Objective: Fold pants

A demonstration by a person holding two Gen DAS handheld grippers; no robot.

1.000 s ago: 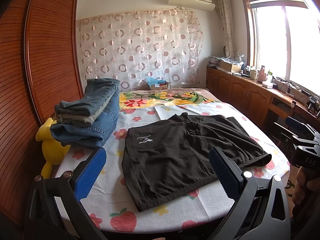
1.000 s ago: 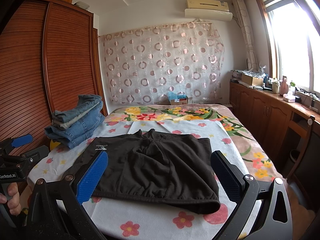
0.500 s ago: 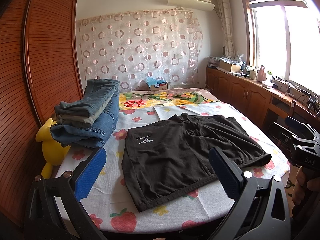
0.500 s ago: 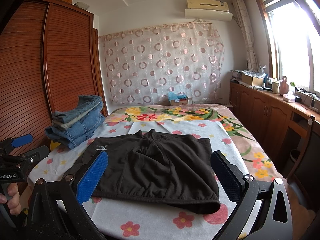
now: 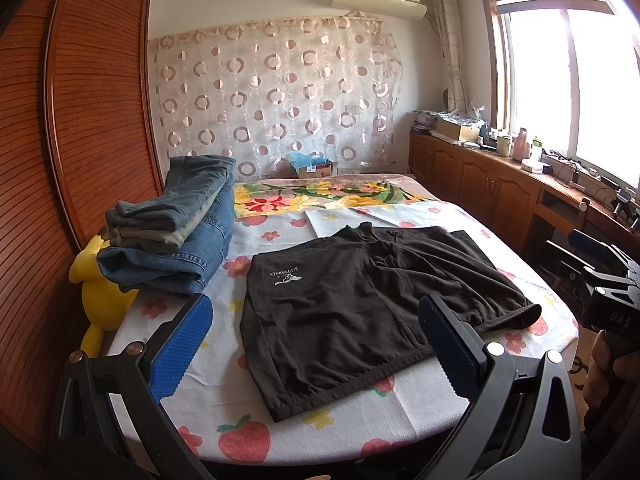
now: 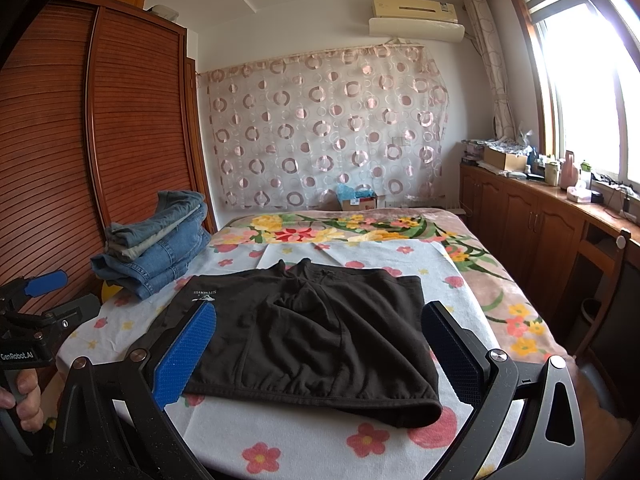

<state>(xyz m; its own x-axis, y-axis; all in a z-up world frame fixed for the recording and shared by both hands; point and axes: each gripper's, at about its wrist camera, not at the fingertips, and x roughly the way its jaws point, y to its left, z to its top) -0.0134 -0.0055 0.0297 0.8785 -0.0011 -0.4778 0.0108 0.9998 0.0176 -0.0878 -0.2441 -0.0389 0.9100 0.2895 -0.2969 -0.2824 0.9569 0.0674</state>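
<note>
left gripper jaws standing spread, holding nothing, hovering off the bed's near edge | right gripper jaws likewise gaping, empty | black pants lying flat on the flowered sheet, near hem partly hidden behind the blue pads | folded jeans stack sitting just left, covering most of a yellow toy
</note>
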